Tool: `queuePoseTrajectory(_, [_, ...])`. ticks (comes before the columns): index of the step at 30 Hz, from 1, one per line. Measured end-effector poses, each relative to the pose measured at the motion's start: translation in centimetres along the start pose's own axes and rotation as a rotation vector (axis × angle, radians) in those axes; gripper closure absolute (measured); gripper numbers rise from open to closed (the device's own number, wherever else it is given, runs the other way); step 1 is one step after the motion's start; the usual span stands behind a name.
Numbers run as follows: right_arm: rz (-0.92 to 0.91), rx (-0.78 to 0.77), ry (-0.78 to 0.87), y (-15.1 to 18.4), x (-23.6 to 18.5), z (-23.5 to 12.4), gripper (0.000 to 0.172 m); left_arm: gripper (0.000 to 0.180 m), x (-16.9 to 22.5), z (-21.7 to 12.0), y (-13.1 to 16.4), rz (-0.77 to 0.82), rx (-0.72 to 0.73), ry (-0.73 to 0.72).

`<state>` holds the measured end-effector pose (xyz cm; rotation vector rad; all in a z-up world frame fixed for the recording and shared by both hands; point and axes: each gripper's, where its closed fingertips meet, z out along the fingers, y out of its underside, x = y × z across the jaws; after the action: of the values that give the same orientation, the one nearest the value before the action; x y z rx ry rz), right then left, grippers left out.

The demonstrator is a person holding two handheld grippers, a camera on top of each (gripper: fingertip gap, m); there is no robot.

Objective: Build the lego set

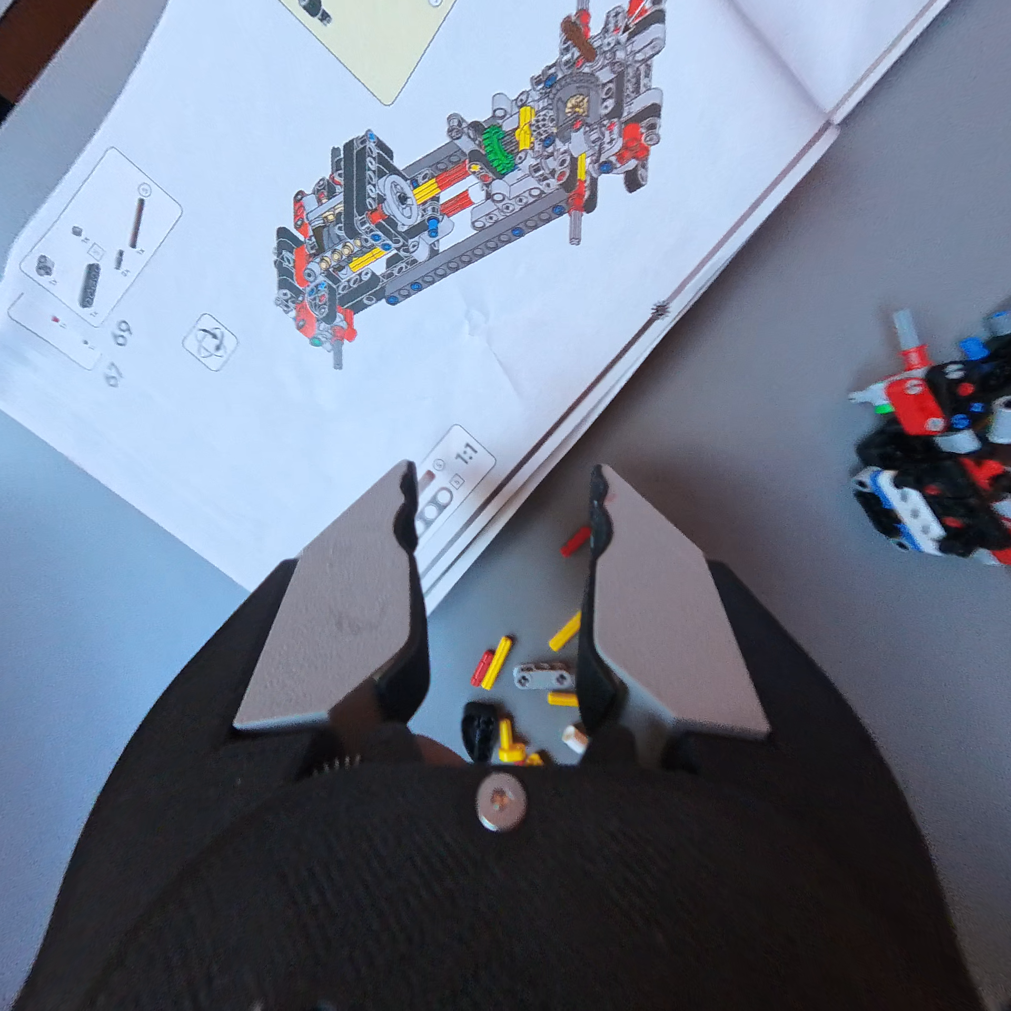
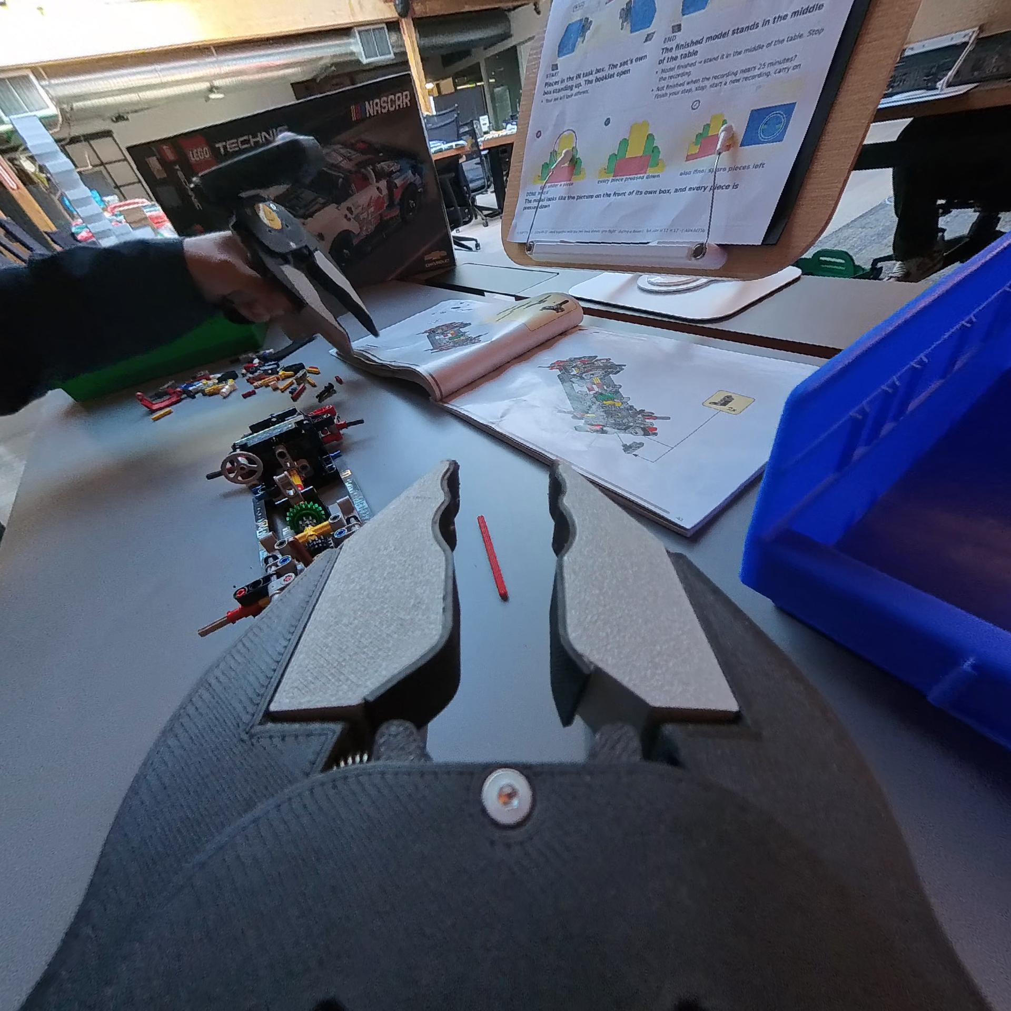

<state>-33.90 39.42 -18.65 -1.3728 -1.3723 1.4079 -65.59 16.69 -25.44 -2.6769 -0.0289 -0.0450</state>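
In the left wrist view my left gripper (image 1: 503,481) is open and empty. It hangs over the near edge of the open instruction booklet (image 1: 262,416) and over loose small pieces (image 1: 525,678) on the grey table. A short red pin (image 1: 573,542) lies on the table beside its right finger. In the right wrist view my right gripper (image 2: 503,481) is open and empty. A thin red axle (image 2: 492,558) lies flat on the table between its fingers, touching neither. The left gripper (image 2: 358,333) also shows there, open, tips at the booklet's (image 2: 629,437) left page edge. The part-built chassis (image 2: 284,481) lies left of my right gripper.
The chassis also shows at the right edge of the left wrist view (image 1: 941,448). A blue bin (image 2: 902,492) stands close on the right. A green tray (image 2: 164,355), a scatter of loose pieces (image 2: 246,383), the set's box (image 2: 328,180) and a stand with a sheet (image 2: 684,137) are at the back. The grippers' ends are close to 40 cm from one another. About 4 cm separates my left fingertips from the short red pin (image 1: 573,542).
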Motion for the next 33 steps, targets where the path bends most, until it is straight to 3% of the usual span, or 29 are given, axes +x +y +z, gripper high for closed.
queuePoseTrajectory(5, [-0.008,-0.002,0.005,0.0,-0.1,0.0,0.142,0.120,-1.4,1.0,-0.1,0.052,-0.013,-0.134])
queuePoseTrajectory(21, [-0.001,0.013,-0.004,-0.3,-0.1,-0.2,0.144,0.125,-2.7,0.8,-0.4,0.027,0.017,-0.147])
queuePoseTrajectory(27, [-0.004,0.008,-0.006,-0.2,-0.2,-0.1,0.145,0.176,-1.6,0.2,-1.0,0.059,0.051,-0.087])
queuePoseTrajectory(33, [-0.003,0.011,-0.007,-0.3,-0.3,-0.2,0.145,0.180,-1.2,-1.2,-2.0,-0.010,0.130,0.000])
